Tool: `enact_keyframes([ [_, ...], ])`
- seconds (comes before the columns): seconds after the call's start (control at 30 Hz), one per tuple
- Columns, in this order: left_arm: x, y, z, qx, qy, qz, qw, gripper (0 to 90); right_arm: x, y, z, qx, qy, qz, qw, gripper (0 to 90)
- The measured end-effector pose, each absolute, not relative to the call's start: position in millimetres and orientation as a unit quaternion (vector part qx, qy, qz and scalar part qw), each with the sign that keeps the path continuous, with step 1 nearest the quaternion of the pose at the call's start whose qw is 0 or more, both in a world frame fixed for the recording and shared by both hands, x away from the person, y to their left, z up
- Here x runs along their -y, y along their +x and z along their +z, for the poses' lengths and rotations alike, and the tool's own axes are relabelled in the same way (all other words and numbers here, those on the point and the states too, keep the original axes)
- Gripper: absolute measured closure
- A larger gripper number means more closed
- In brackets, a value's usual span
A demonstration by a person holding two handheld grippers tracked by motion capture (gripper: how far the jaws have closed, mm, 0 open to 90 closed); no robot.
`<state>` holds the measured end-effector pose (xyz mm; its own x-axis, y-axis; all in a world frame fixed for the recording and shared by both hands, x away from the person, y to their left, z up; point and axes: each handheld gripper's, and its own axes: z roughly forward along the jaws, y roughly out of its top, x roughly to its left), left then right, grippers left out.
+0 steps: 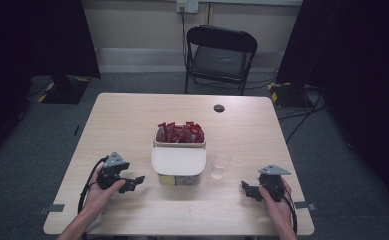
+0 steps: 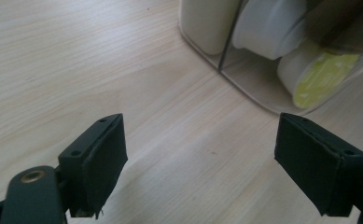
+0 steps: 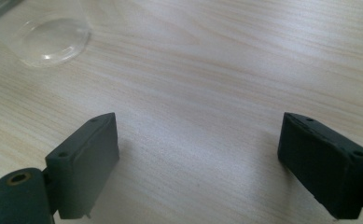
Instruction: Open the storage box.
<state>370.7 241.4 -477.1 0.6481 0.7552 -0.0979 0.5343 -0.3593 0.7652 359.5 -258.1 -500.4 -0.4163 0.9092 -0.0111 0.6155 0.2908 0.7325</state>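
both hands rest at the near edge of the table (image 1: 132, 210), each holding a gripper with nothing in it: the left gripper (image 1: 138, 180) sits at about 8 o'clock from the table's middle with its jaws spread wide, and the right gripper (image 1: 245, 189) at about 4 o'clock is just as widely released. judging by this, the work is at its start, a reach not yet made. the nearest things are a cream organiser box (image 1: 178, 161) at the centre and a clear plastic cup (image 1: 219, 165) just beside it at its 3 o'clock. the left gripper view looks at the box's see-through front, where white pods lie, one with a yellow-green lid (image 2: 323, 77). red sachets (image 1: 180, 133) stand packed in the rear compartment. the next move likely calls for one gripper to go forward to the box or the cup; the cup looks thin, light and easily tipped, so a soft, centred close would suit it.
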Motion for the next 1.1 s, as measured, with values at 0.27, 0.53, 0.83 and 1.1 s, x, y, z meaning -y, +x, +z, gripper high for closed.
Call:
enact_keyframes([
  [0.27,-229,368,-473,-0.382,0.815,0.127,0.417,18.6,258,360,-500,-0.773,0.493,0.334,0.219,11.8],
  [0.53,-222,368,-469,-0.365,0.814,0.116,0.437,18.5,258,360,-500,-0.773,0.493,0.334,0.220,11.8],
  [0.83,-215,366,-467,-0.345,0.812,0.103,0.460,17.9,258,360,-500,-0.773,0.493,0.333,0.220,11.8],
  [1.1,-208,371,-461,-0.357,0.806,0.092,0.463,17.8,258,360,-500,-0.773,0.493,0.333,0.220,11.7],
])
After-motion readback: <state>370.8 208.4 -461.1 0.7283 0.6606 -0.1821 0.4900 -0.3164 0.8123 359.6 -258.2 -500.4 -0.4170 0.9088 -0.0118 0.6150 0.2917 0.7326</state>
